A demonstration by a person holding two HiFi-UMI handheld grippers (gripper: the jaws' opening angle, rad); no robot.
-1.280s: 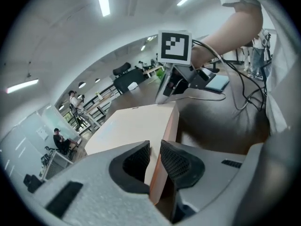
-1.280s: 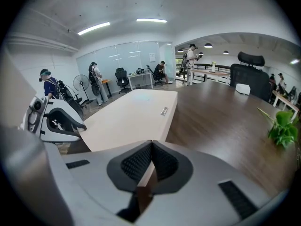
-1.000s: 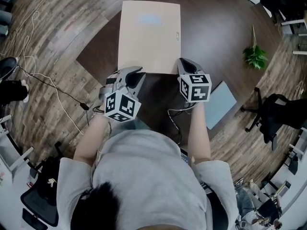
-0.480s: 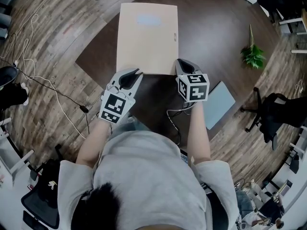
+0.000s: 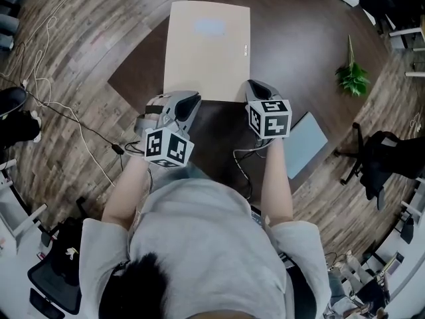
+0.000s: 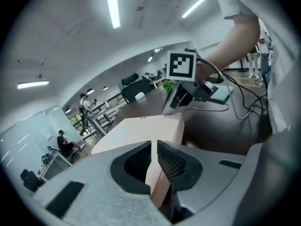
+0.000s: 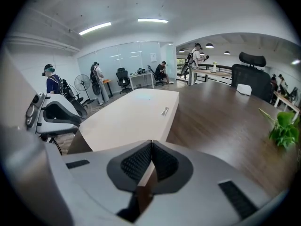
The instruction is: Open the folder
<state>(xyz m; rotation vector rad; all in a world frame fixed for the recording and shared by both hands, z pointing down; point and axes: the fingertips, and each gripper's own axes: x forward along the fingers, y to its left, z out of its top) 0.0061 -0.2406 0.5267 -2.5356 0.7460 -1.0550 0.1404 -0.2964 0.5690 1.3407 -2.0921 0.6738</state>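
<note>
Nearest to the person, the left gripper (image 5: 188, 101) is at the folder's 7 o'clock corner. Its fingers have just been closing, and in the left gripper view they are clamped on the near edge of the folder (image 5: 207, 48), with the pale card standing between the ribbed pads. Whether they pinch only the top cover or the whole folder I cannot tell from this view. The right gripper (image 5: 255, 87) is at the 5 o'clock corner of the folder. Its fingers are pressed together on a thin strip of the same near edge, at the side where the small label sits.

The beige folder lies flat and closed on the dark brown worktop (image 5: 299, 52), stretching away from both grippers toward 12 o'clock. At 4 o'clock from the right gripper a flat grey-blue thing (image 5: 304, 143), perhaps a closed laptop, lies at the worktop's edge. Farther off, at 3 o'clock from the folder, is a small green plant (image 5: 352, 78).
</note>
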